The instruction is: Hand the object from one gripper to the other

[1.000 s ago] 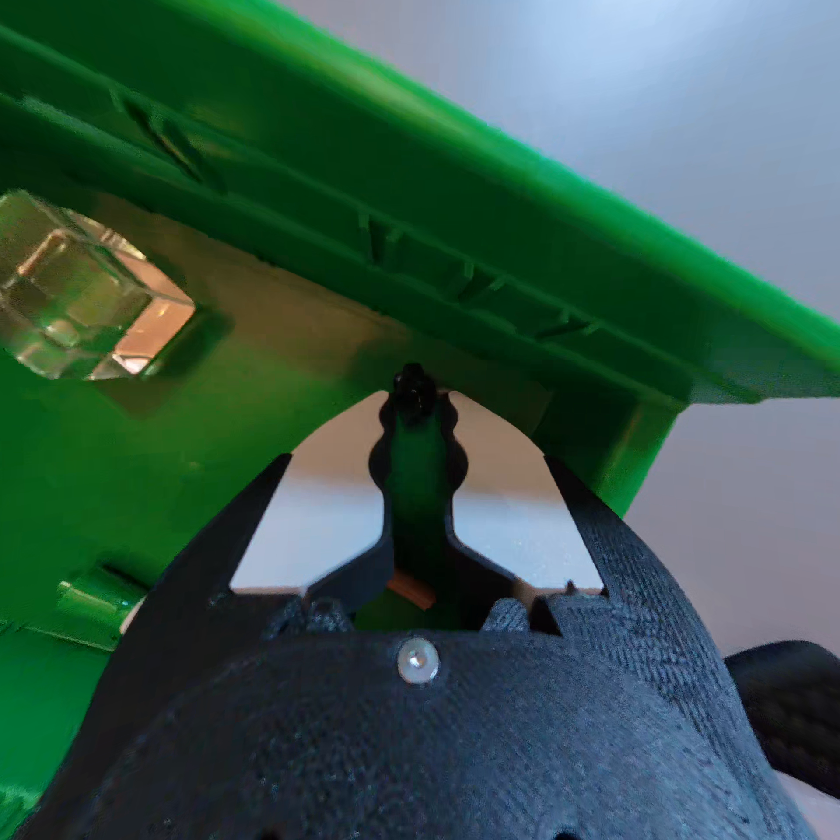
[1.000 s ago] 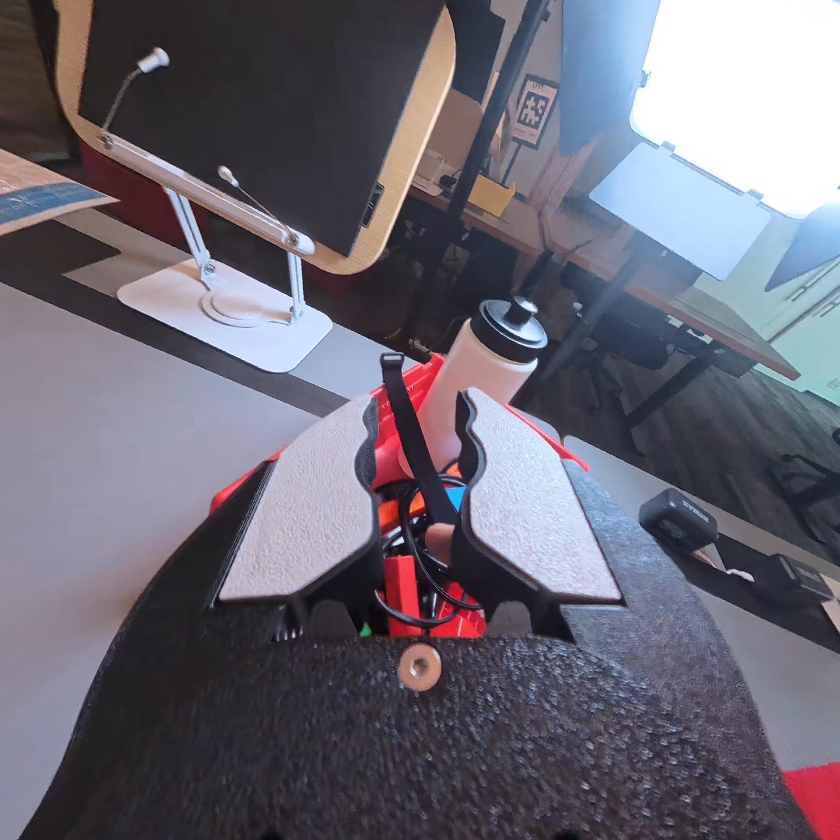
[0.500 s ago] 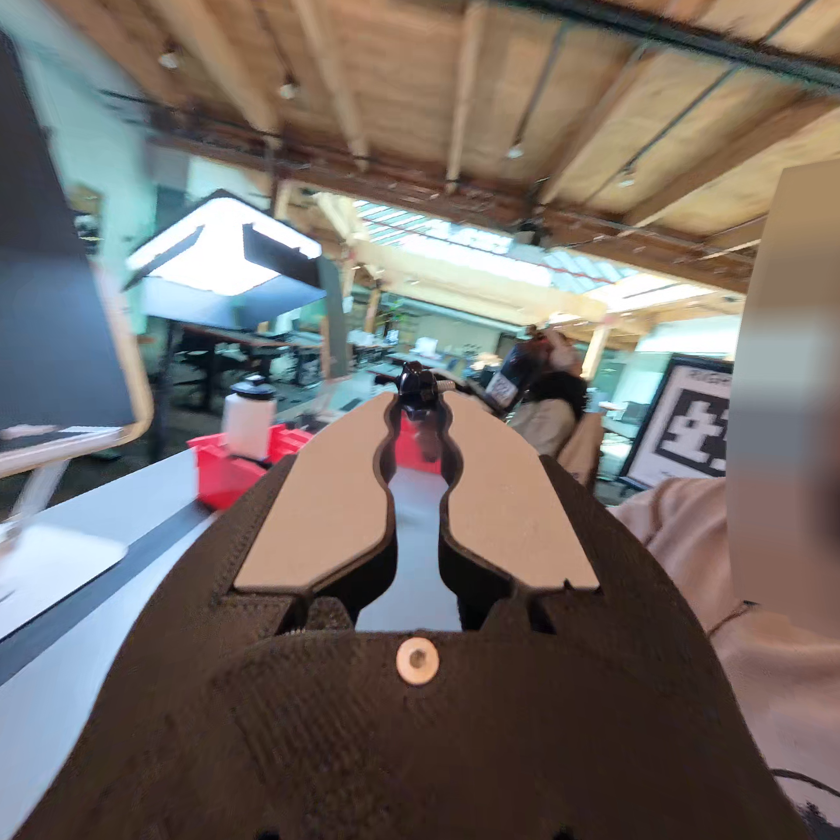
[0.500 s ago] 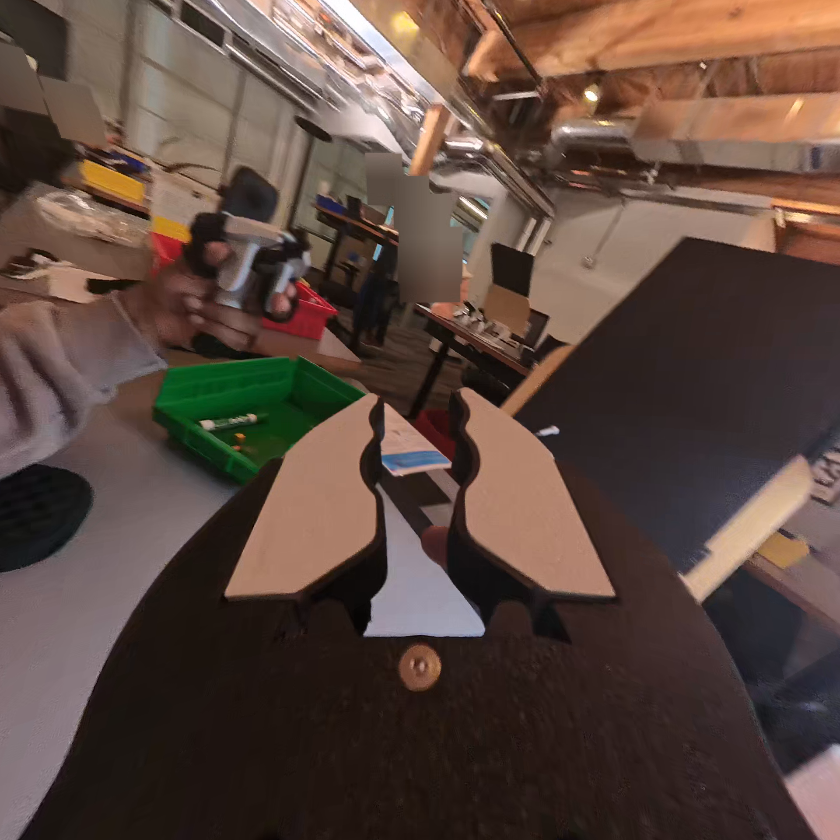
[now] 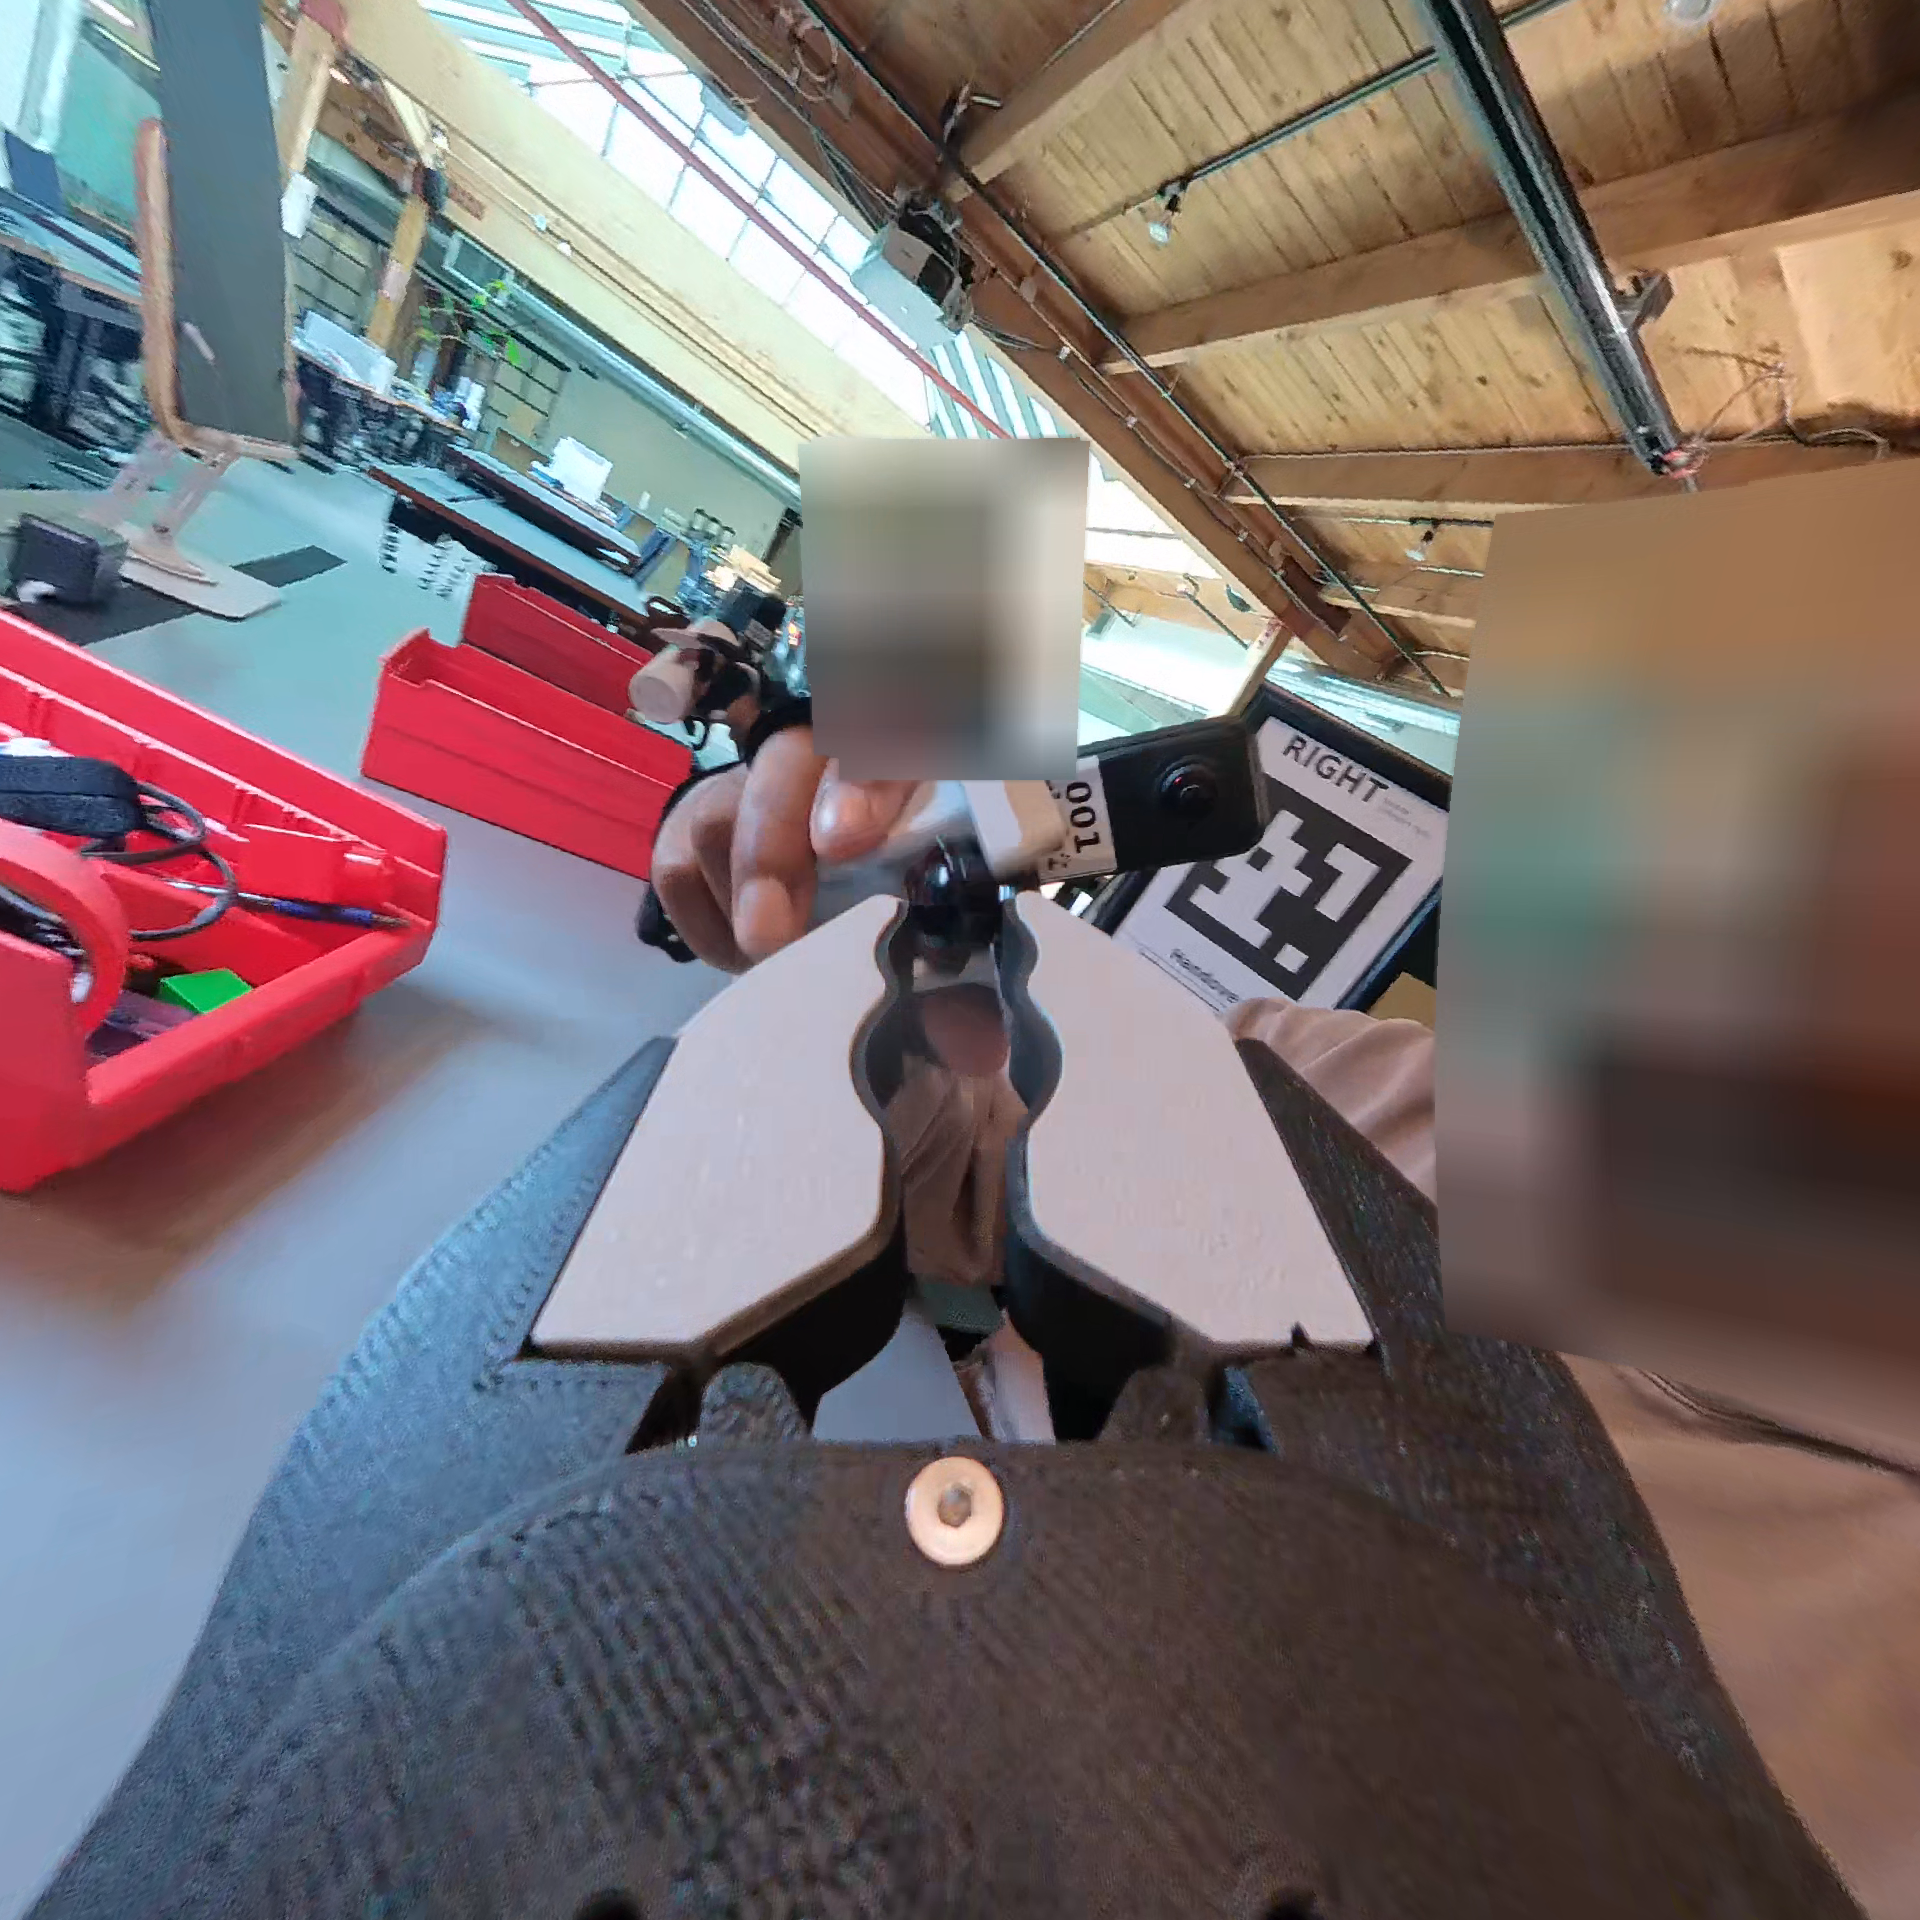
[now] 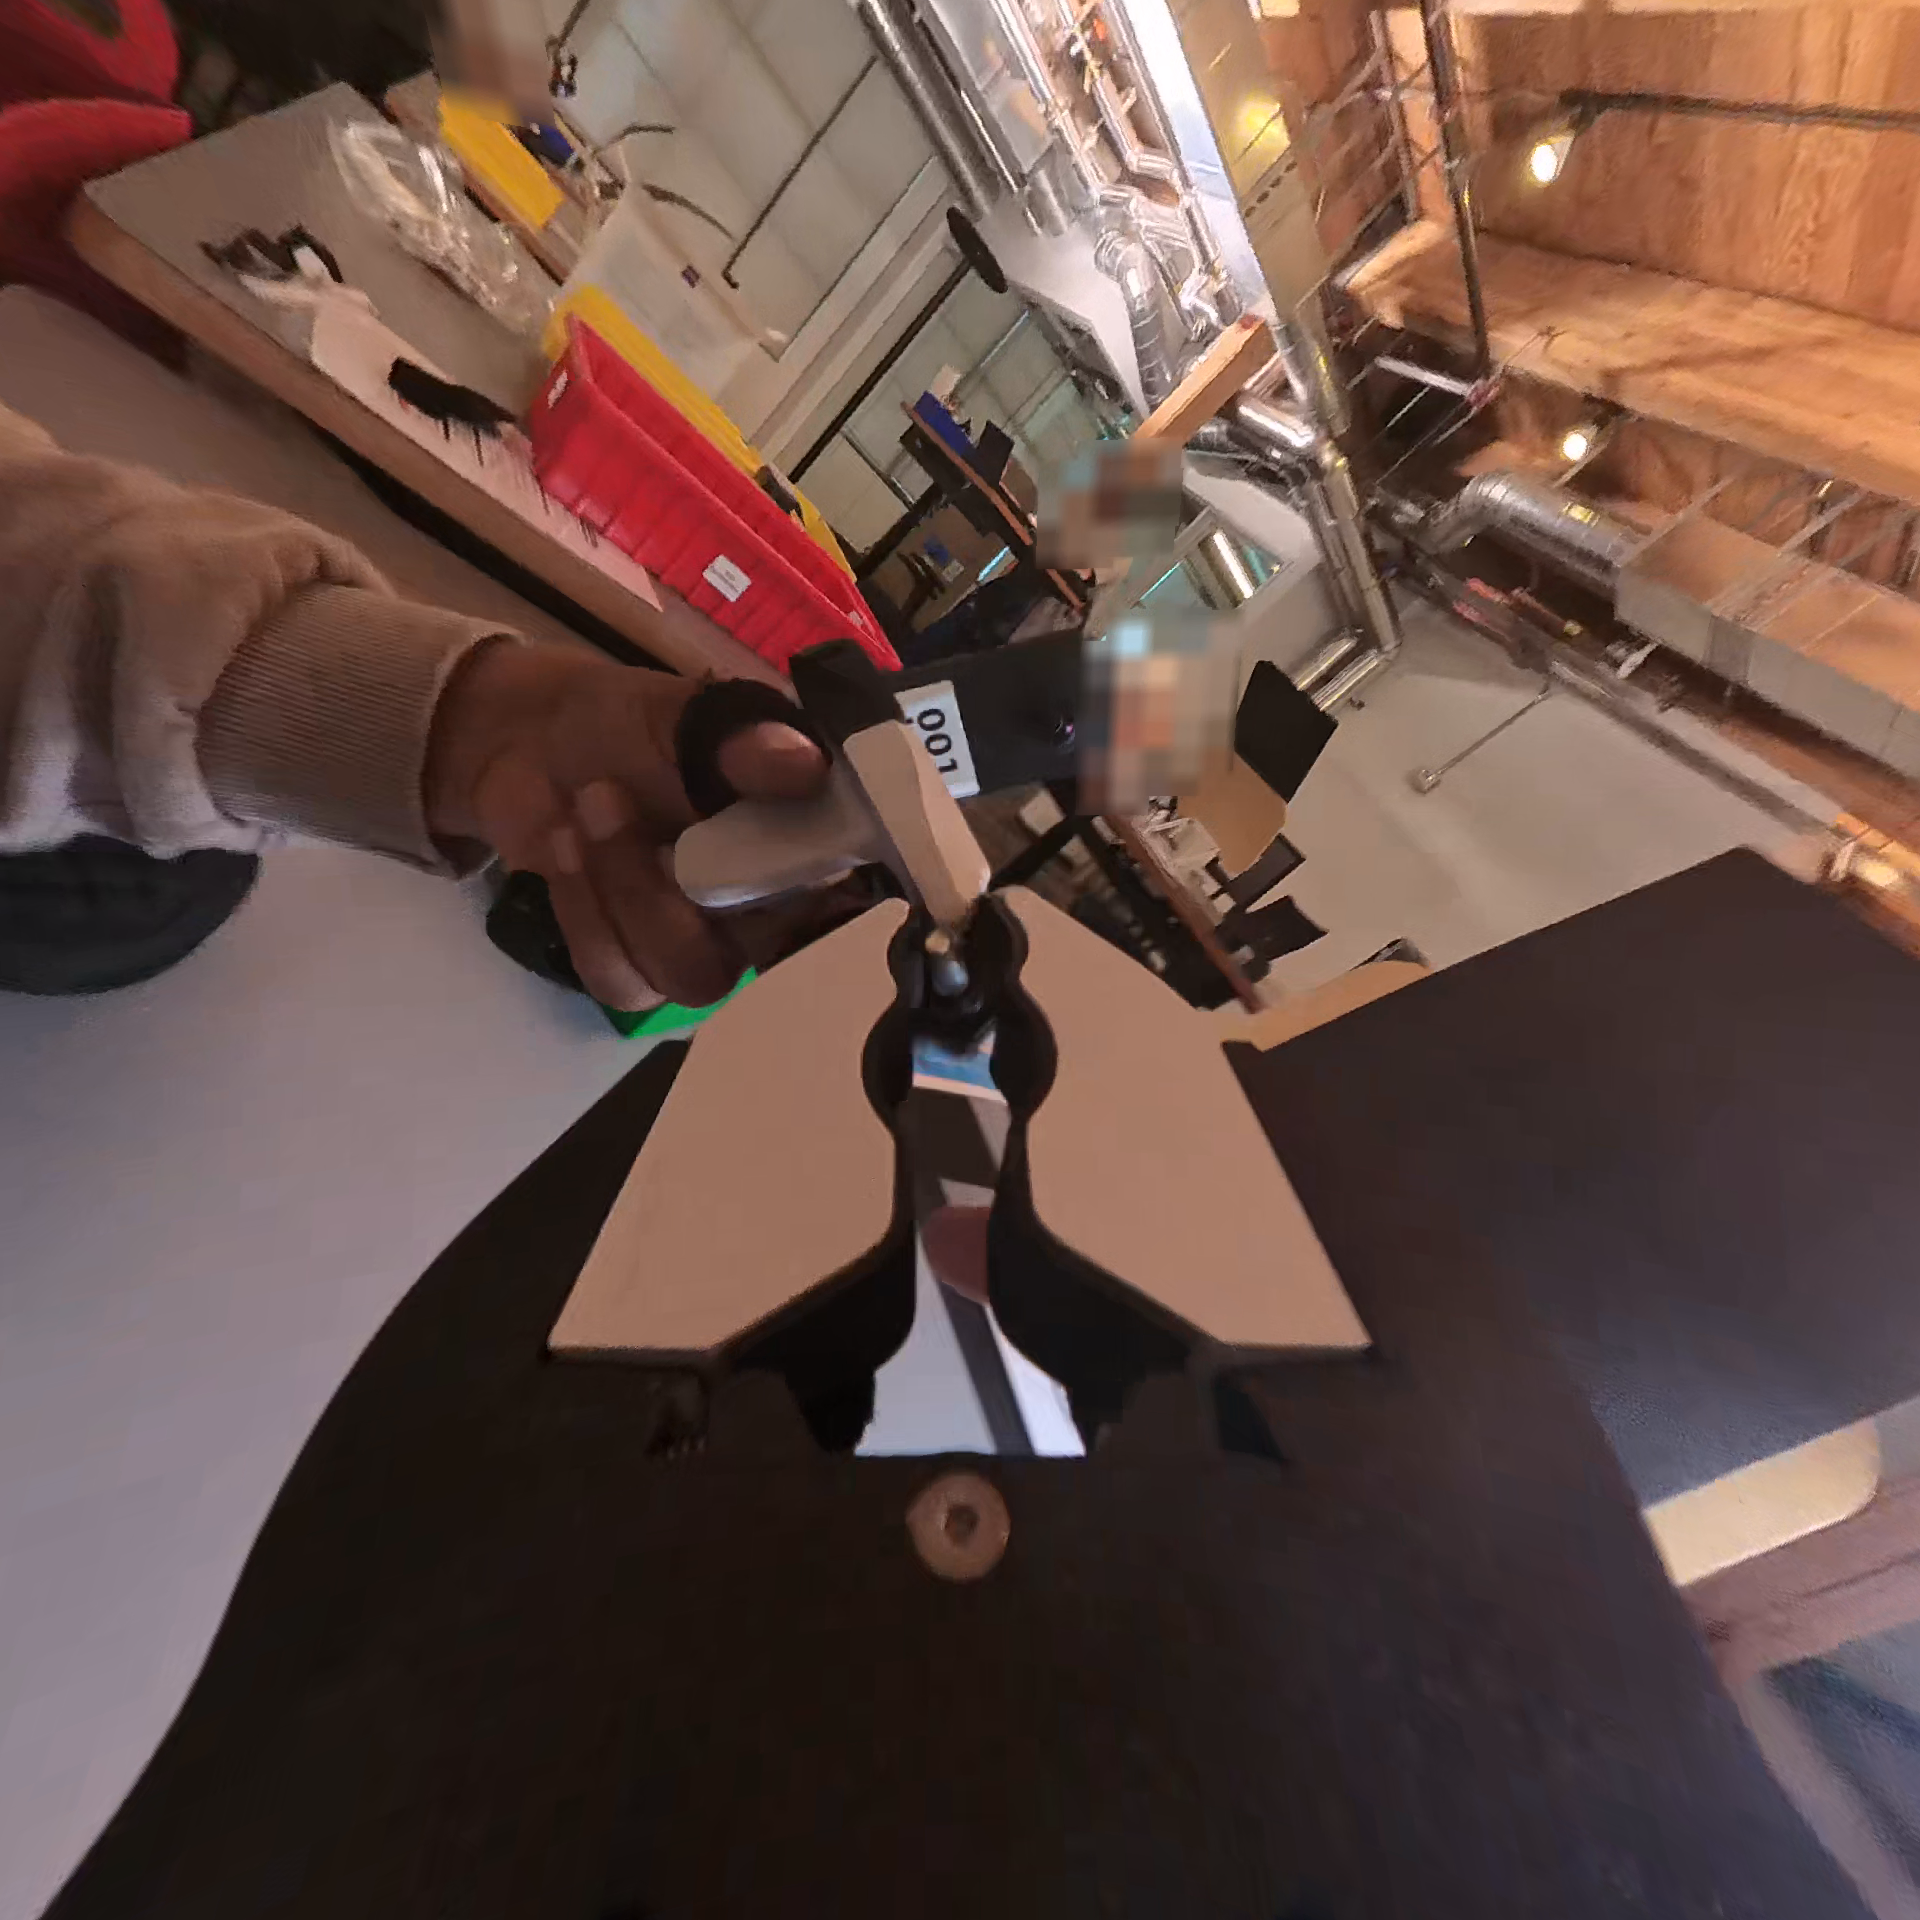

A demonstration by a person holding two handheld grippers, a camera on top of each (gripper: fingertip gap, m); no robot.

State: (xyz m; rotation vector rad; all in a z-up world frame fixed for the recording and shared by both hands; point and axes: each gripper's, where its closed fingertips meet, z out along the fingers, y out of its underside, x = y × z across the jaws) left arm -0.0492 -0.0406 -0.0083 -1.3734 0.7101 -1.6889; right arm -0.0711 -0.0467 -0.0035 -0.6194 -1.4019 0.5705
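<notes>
1. A small black knob with a metal stud (image 6: pixel 948 971) sits up in the air above the tabletop (image 6: pixel 208 1143), caught between the tips of both grippers at once; the left wrist view shows it as a glossy dark ball (image 5: pixel 948 914).
2. The left gripper (image 5: pixel 951 935) has its fingers (image 5: pixel 769 1122) nearly together, pinching the knob at the very tips.
3. The right gripper (image 6: pixel 951 961) has its fingers (image 6: pixel 1143 1132) drawn in just as narrowly, and the knob sits between their tips.
4. The two grippers meet nose to nose, each with a hand (image 6: pixel 582 790) wrapped round its handle.
5. On the tabletop to the left stands a red bin (image 5: pixel 260 997) holding cables and a tape roll, with another red bin (image 5: pixel 520 717) farther off.
6. A green bin corner (image 6: pixel 665 1013) shows under the hand.
</notes>
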